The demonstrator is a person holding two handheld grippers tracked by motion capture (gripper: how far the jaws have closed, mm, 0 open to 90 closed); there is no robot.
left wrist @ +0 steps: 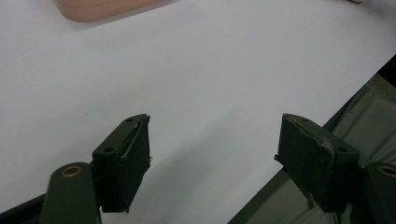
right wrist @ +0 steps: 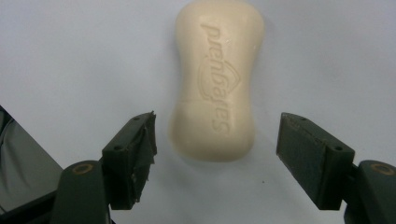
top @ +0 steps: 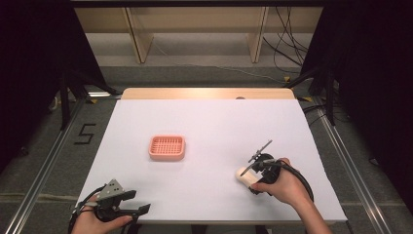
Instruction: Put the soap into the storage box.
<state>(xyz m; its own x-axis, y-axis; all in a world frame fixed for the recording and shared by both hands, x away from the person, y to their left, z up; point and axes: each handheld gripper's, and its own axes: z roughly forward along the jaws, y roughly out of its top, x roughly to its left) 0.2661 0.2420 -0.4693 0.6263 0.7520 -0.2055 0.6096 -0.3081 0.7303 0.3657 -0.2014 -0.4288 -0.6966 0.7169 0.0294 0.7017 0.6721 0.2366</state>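
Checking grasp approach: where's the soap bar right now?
The soap bar lies flat on the white table at its near right in the high view, just ahead of the open right gripper and well right of the pink soap dish.

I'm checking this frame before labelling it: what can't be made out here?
- Soap: in the high view, mostly hidden by the right gripper.
- Pink tray: cut off by the left gripper view's top edge.
- Soap's embossed word: upside down in the right gripper view.
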